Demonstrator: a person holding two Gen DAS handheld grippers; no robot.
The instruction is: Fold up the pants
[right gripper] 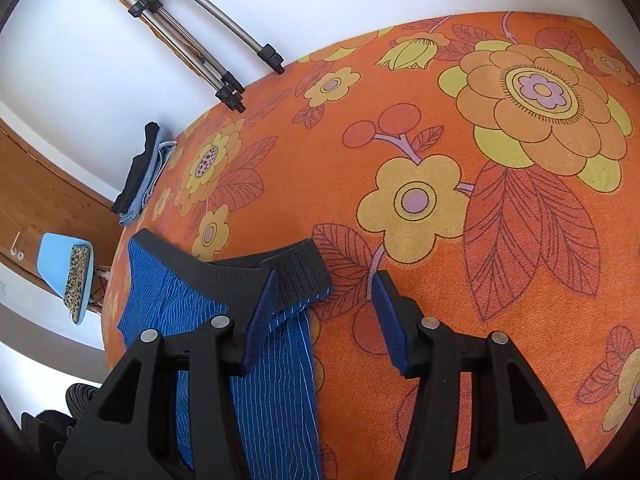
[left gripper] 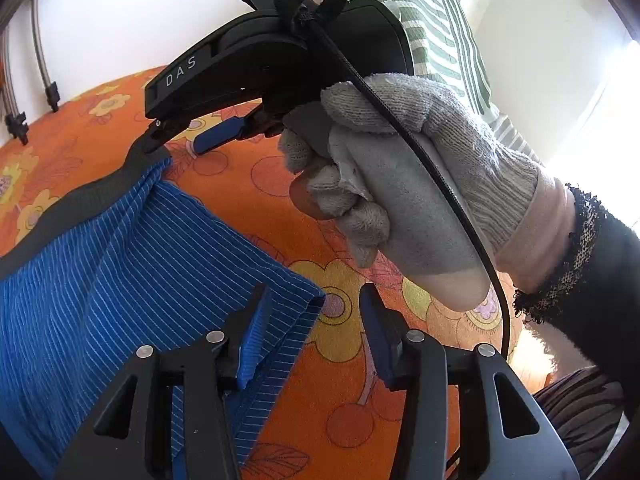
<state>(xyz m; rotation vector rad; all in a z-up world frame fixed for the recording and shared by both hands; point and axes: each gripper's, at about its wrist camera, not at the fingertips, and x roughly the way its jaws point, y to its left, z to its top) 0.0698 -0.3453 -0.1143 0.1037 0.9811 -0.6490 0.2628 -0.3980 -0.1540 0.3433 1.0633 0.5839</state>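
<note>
Blue pin-striped pants [left gripper: 120, 264] with a dark grey waistband [left gripper: 92, 196] lie flat on an orange floral cover [left gripper: 280, 184]. My left gripper [left gripper: 316, 336] stands open at the pants' near corner; its left finger rests over the fabric and its right finger over the bare cover. A gloved hand [left gripper: 400, 168] holds my right gripper [left gripper: 184, 142], which hovers at the waistband's end. In the right wrist view the right gripper [right gripper: 324, 316] is open, the waistband [right gripper: 300, 276] lying by its left finger and the pants [right gripper: 272, 380] running under it. Neither gripper's pads press on the cloth.
A stack of folded clothes [right gripper: 140, 172] sits at the cover's far edge. Metal tubes [right gripper: 208, 40] lean on the white wall. A light blue chair [right gripper: 60, 264] holds a leopard-print item. Green-and-white striped fabric [left gripper: 440, 40] hangs behind the gloved hand.
</note>
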